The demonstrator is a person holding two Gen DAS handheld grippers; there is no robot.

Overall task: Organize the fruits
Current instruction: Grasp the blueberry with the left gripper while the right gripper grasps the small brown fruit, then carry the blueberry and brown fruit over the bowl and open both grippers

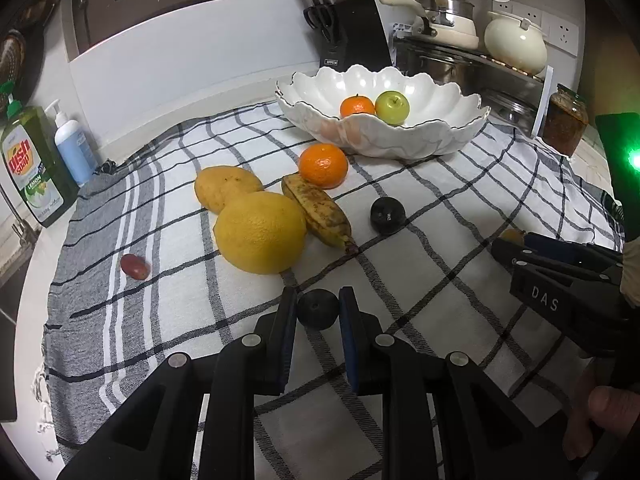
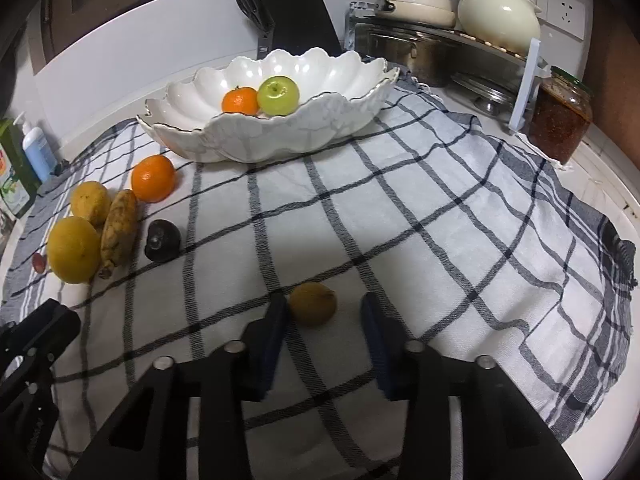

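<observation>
A white scalloped bowl (image 1: pixel 440 136) at the back of the checked cloth holds a mandarin (image 1: pixel 357 106) and a green apple (image 1: pixel 392 107). On the cloth lie a mandarin (image 1: pixel 323 165), a yellow mango (image 1: pixel 226 187), a large lemon (image 1: pixel 260 232), a spotted banana (image 1: pixel 318 210), a dark plum (image 1: pixel 387 216) and a red grape (image 1: pixel 135 266). My left gripper (image 1: pixel 318 304) is shut on a second dark plum (image 1: pixel 316 309), low over the cloth. My right gripper (image 2: pixel 324 312) is open around a small brownish-yellow fruit (image 2: pixel 313 304) that touches its left finger.
Dish soap (image 1: pixel 32 168) and a pump bottle (image 1: pixel 74 144) stand at the left edge. A knife block (image 1: pixel 356 32), a pot rack with pots (image 1: pixel 460 52) and a jar (image 1: pixel 564 120) stand behind the bowl. The checked cloth (image 2: pixel 400 220) covers the counter.
</observation>
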